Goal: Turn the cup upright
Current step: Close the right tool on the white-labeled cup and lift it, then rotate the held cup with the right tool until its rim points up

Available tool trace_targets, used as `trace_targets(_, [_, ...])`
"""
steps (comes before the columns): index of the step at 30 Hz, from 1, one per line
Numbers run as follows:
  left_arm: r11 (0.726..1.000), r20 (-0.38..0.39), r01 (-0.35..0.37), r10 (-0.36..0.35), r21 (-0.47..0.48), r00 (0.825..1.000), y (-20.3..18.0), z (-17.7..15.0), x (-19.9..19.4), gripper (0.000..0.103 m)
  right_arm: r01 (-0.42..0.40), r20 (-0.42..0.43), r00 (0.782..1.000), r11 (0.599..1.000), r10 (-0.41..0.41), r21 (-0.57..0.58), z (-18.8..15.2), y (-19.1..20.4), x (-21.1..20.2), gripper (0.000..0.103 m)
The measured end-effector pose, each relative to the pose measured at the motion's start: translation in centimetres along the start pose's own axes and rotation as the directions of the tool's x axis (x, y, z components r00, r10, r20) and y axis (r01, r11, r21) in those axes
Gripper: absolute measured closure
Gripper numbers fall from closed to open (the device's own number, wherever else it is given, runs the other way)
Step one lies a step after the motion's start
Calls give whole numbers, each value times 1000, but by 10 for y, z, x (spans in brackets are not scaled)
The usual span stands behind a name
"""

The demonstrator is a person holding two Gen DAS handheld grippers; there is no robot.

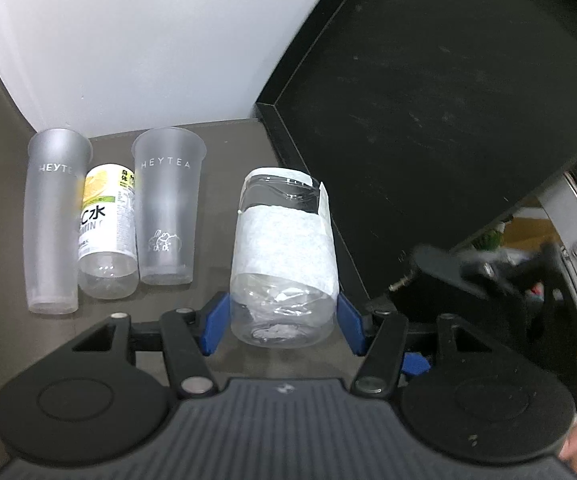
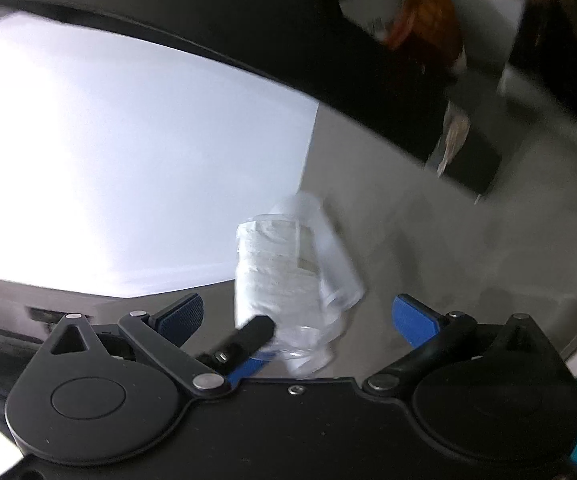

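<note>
A clear plastic cup (image 1: 284, 260) wrapped in white paper tape stands upright on the dark table, rim on top. My left gripper (image 1: 282, 322) has its blue pads on both sides of the cup's base and is shut on it. In the right wrist view the same cup (image 2: 284, 276) shows blurred, with one of the left gripper's fingers (image 2: 248, 338) at its base. My right gripper (image 2: 296, 316) is open and holds nothing, close to the cup.
Two frosted HEYTEA cups (image 1: 54, 220) (image 1: 167, 208) stand upright at the left with a small lemon-water bottle (image 1: 106, 228) between them. A white wall (image 1: 128, 40) is behind. A black panel (image 1: 428, 100) rises close on the right.
</note>
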State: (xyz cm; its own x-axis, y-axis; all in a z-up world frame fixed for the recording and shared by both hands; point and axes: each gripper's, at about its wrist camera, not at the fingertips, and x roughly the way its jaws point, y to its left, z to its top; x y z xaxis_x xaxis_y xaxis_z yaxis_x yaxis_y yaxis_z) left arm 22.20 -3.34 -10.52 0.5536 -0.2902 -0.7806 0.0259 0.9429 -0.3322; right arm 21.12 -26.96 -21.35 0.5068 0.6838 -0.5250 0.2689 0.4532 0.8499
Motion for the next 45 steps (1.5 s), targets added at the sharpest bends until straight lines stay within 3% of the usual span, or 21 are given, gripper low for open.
trace_targets(7, [999,-1,21,-21,25,1000,-4,-17,-22,45,-32,-57,998,998,29,-48,-5,6,9,1])
trace_targets(20, [996,-3,62,-62,66,998,-12,-45,-51,45,-11,-155,988,990,-11,-139,-25,28,10,3])
trace_targets(23, [997,0,56,-56,60,998,-10,-50,-57,45,-41,-183,983,989,15,-144,-28,30,9,38])
trace_targets(25, [997,-7,57,-57,46,998,-6,-53,-59,45,-41,-188,982,985,9,-168,-31,32,7,41])
trace_targets(31, [1000,-66,13,-12,21,998,5,-56,-61,44,31,-128,989,952,-73,-305,-41,46,4,43])
trace_targets(38, [999,-41,-32,31,-11,999,24,-56,-77,43,82,-53,992,919,-111,-386,-46,56,-7,43])
trace_targets(45, [998,10,-56,56,2,998,25,-47,-91,43,143,27,988,853,-150,-501,-58,68,-12,43])
